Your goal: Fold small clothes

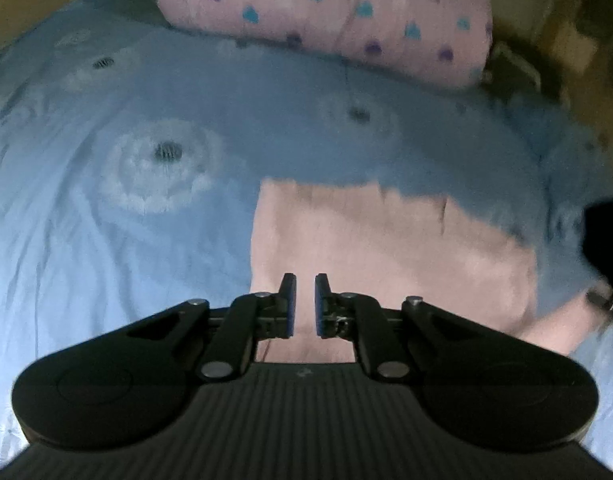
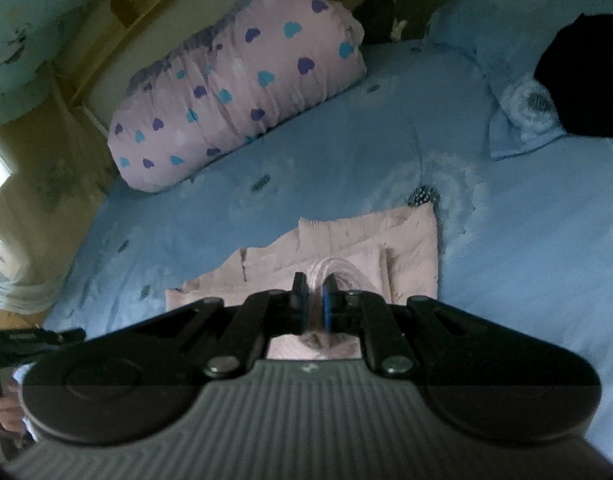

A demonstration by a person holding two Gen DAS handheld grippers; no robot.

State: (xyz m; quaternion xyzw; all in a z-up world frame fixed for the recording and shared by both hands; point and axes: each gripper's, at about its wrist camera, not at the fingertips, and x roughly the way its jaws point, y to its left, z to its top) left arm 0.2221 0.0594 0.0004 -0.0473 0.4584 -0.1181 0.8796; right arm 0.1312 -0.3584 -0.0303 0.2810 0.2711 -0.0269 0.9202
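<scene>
Closest to the lens in the right wrist view, the right hand-held gripper (image 2: 314,304) had its jaws drawn narrow on a bunched ridge of pale ribbed cloth, part of the pink garment (image 2: 410,240). In the left wrist view the left hand-held gripper (image 1: 305,304) was likewise almost closed, a slim gap showing between its blue pads. Whether a thin edge of cloth sat in that gap could not be told, since only pink showed behind it.

Just beyond both sets of fingers the garment lay on the bed (image 1: 106,260), partly folded. Layered edges stepped along its far side, and one corner stretched toward the right gripper.

The step in hand looked like carrying a fold across. Doing it well probably meant keeping the two grippers level with each other and moving at the same pace. The edge would then land square on the layers below rather than skewed. It also meant lifting only enough to clear the cloth, so the lower layers were not dragged.

Farther off, a heart-print pillow (image 1: 326,20) lay at the head of the bed, well apart from the work. A black item (image 2: 582,80) rested on a blue pillow (image 2: 518,128).
</scene>
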